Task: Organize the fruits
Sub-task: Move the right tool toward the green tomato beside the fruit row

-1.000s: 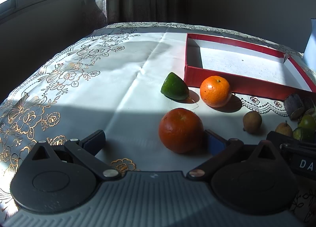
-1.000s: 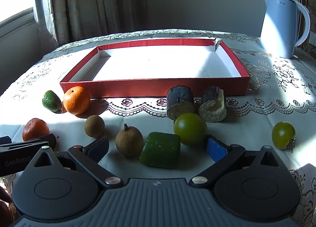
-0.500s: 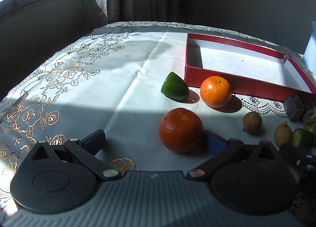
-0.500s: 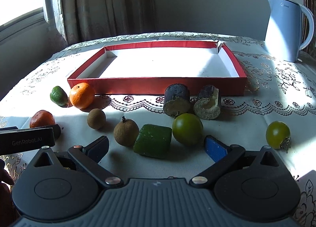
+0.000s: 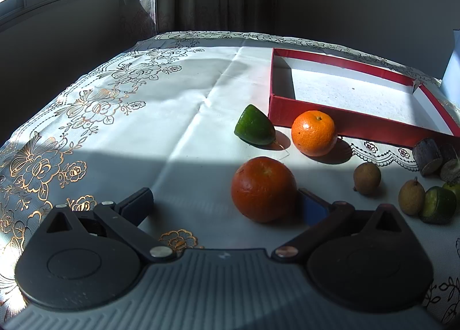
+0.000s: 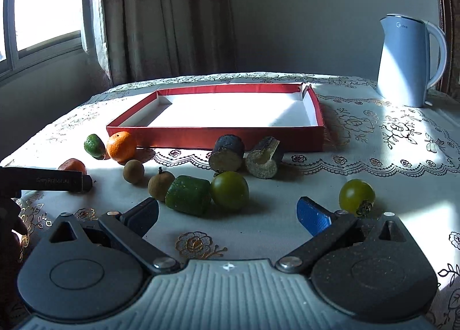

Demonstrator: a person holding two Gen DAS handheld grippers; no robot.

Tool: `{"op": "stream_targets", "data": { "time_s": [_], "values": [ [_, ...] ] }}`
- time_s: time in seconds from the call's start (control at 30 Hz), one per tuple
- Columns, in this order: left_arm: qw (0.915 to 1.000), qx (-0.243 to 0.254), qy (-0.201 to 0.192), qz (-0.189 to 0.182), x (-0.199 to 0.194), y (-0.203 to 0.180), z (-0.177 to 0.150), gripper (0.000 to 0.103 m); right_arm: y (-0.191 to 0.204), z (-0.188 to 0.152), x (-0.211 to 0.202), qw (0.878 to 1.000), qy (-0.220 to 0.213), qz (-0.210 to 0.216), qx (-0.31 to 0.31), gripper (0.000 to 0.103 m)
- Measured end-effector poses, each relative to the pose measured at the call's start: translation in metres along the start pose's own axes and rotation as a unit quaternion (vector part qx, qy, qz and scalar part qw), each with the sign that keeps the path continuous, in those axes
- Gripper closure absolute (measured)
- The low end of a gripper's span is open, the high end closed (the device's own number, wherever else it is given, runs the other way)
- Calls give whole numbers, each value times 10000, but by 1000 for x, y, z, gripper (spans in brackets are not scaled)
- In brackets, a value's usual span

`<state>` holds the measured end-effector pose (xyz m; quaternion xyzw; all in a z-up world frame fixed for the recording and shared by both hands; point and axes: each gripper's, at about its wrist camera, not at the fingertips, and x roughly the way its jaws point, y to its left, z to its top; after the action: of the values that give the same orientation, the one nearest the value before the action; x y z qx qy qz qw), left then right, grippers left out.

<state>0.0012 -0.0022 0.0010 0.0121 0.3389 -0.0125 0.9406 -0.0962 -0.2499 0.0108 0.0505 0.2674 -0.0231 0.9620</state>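
Observation:
My left gripper [image 5: 225, 205] is open, low over the cloth; a dark orange [image 5: 263, 188] sits between its fingers, against the right one. A lighter orange [image 5: 314, 132] and a green fruit piece [image 5: 254, 125] lie by the empty red tray [image 5: 359, 123]. My right gripper [image 6: 227, 213] is open and empty, pulled back from a green chunk [image 6: 188, 195], a green tomato [image 6: 230, 189], a second tomato [image 6: 356, 194], two brown longans [image 6: 134, 171] [image 6: 160, 185] and two dark cut stubs [image 6: 227, 152]. The left gripper also shows in the right wrist view [image 6: 49, 182].
A pale blue kettle [image 6: 408, 60] stands at the back right of the table. The white cloth with gold flowers [image 5: 86, 106] covers the table; its left and far edges drop off near the window and curtain [image 6: 161, 17].
My right gripper has drawn back and risen, so the fruits now lie farther from its fingers, and it has left the left wrist view. The left gripper has barely moved.

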Motion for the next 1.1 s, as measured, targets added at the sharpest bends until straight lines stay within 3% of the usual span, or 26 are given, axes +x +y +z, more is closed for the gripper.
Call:
{"op": "stream_targets", "data": {
  "time_s": [0.33,0.43,0.83,1.1],
  "values": [
    [10000,-2,-1,0,0,0,0,0,-60,-8,-24,9953,-420,-634,592,0],
    [10000,-2,-1,-2,0,0,0,0,-72,-9,-24,9927,-406,-627,948,0],
    [10000,-2,-4,-1,0,1,0,0,-78,-11,-20,9913,-245,-538,1178,0],
    [10000,-4,-5,-1,0,1,-1,0,-65,-7,-11,9923,-37,-835,910,0]
  ]
}}
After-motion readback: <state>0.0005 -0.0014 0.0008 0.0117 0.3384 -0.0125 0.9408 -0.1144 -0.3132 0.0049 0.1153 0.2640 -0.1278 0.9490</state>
